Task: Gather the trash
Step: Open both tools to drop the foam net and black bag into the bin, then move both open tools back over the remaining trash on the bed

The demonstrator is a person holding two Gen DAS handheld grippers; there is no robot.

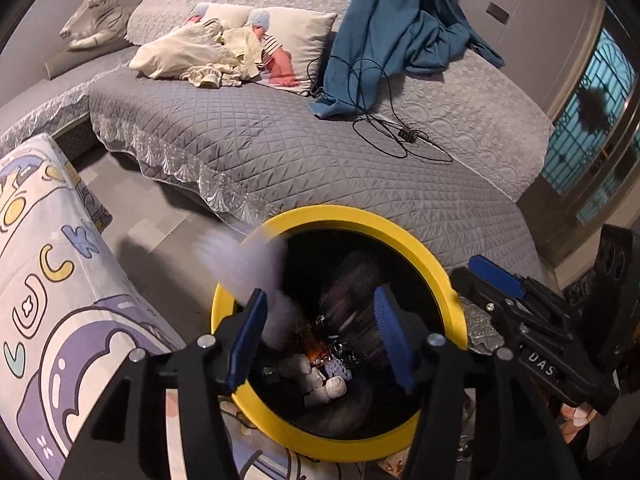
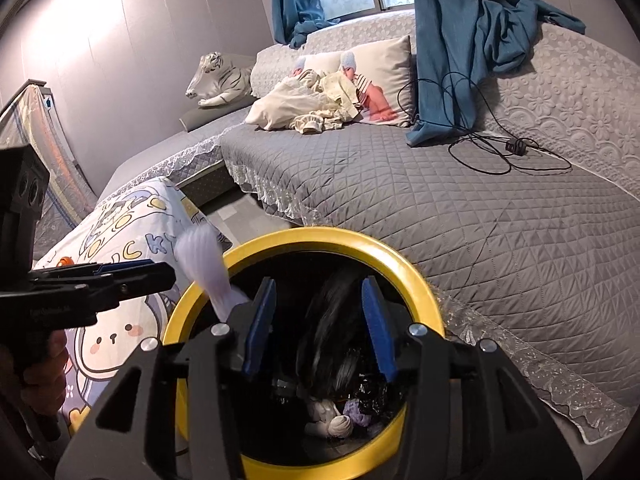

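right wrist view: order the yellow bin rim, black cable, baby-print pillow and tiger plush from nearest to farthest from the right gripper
1. Yellow bin rim: directly under the right gripper, ringing its fingers.
2. Black cable: upper right, coiled on the grey quilt.
3. Baby-print pillow: further back, centre, against the backrest.
4. Tiger plush: back left, by the wall.
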